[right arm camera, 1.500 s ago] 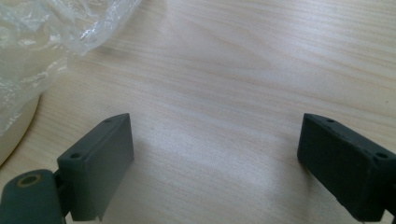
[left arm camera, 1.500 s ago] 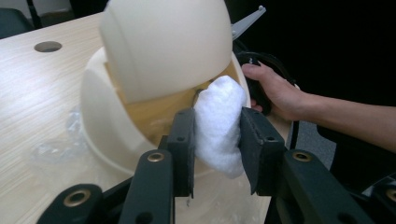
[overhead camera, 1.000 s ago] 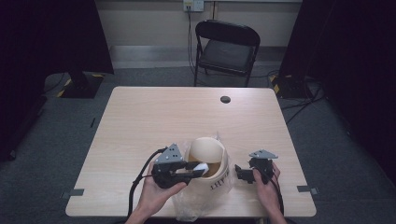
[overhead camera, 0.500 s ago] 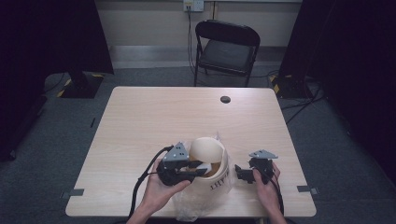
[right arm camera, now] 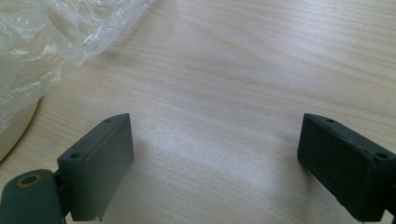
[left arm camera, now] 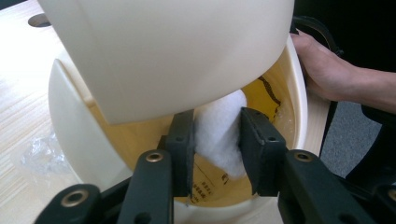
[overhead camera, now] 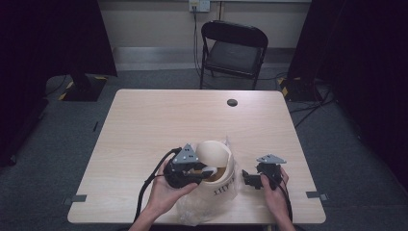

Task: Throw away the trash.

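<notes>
A cream tub (overhead camera: 225, 185) with dark lettering stands near the table's front edge, its rounded lid (overhead camera: 214, 151) tipped up. My left gripper (overhead camera: 204, 172) reaches into the tub's mouth from the left. In the left gripper view it (left arm camera: 217, 128) is shut on a white frosted piece (left arm camera: 219, 135) under the raised lid (left arm camera: 177, 51), over the tub's yellow-brown inside (left arm camera: 275, 93). My right gripper (overhead camera: 246, 179) hovers just right of the tub, apart from it. The right gripper view shows this gripper (right arm camera: 215, 154) open over bare wood.
Crumpled clear plastic (overhead camera: 192, 211) lies under and in front of the tub, its edge (right arm camera: 56, 28) near the right gripper. A small black round spot (overhead camera: 232, 102) marks the far table. A folding chair (overhead camera: 235, 48) stands beyond the table (overhead camera: 144, 120).
My left gripper has shifted slightly right, deeper into the tub's mouth, still holding the white piece. The right gripper has stayed in place.
</notes>
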